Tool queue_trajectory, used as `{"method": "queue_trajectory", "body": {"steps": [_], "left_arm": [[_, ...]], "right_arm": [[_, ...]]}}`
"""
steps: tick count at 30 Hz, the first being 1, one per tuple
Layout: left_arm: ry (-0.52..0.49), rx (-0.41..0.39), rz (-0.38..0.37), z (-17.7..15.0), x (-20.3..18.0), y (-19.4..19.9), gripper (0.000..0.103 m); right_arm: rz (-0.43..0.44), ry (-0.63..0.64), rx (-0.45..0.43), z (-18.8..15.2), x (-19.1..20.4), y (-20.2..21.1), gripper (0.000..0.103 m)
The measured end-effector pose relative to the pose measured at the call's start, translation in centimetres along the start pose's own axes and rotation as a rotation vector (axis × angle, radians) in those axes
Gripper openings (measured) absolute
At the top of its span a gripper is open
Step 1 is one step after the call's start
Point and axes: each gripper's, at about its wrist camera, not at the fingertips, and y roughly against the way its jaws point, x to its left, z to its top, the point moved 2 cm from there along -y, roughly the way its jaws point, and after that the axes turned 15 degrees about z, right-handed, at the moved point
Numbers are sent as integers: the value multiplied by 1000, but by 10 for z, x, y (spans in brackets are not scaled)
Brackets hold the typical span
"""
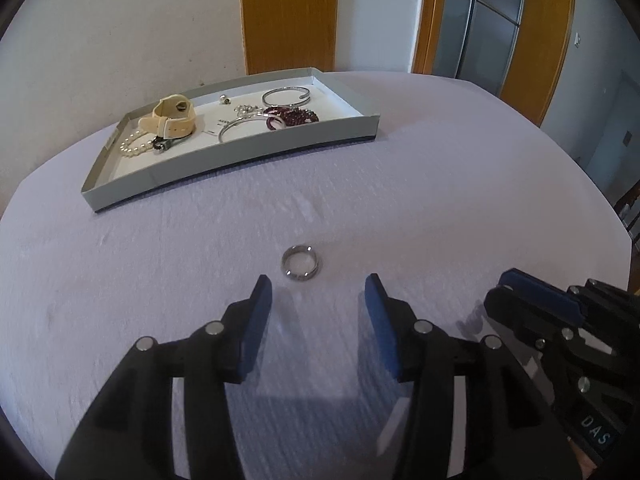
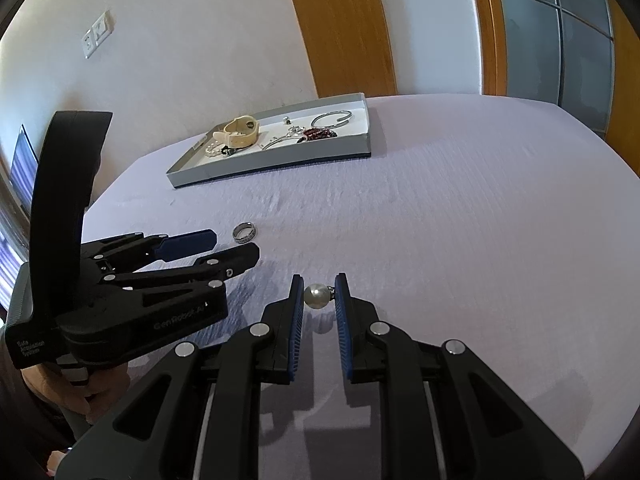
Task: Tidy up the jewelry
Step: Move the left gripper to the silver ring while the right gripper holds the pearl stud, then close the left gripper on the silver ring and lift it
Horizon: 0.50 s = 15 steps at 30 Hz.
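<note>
A silver ring (image 1: 300,265) lies flat on the lilac cloth, just beyond the tips of my left gripper (image 1: 318,280), which is open and holds nothing. In the right wrist view the ring (image 2: 245,233) sits close in front of the left gripper (image 2: 236,244). My right gripper (image 2: 319,285) is shut on a round pearl piece (image 2: 316,296) with a small metal fitting, held just above the cloth. A grey tray (image 1: 240,160) at the back holds a cream watch (image 1: 174,118), a pearl bracelet (image 1: 134,146), silver bangles (image 1: 286,96) and dark red beads (image 1: 292,116).
The right gripper (image 1: 502,282) hangs close beside the left one, at its right. A hand (image 2: 100,392) holds the left gripper's handle. The tray (image 2: 280,160) stands near the far table edge, by a white wall and orange door frames. The cloth drops off at the right.
</note>
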Motion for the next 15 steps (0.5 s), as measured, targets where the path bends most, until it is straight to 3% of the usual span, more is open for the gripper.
{"method": "queue_trajectory", "body": {"steps": [7, 9, 11, 15], "left_arm": [[4, 21, 23, 13, -6, -14, 49], [1, 20, 32, 16, -7, -16, 42], [3, 17, 30, 17, -7, -16, 23], [7, 15, 22, 16, -4, -16, 22]], "right_arm": [[2, -13, -4, 3, -9, 1, 16], [2, -13, -3, 3, -9, 1, 16], [0, -16, -3, 3, -12, 2, 17], [-4, -26, -1, 2, -16, 1, 17]]}}
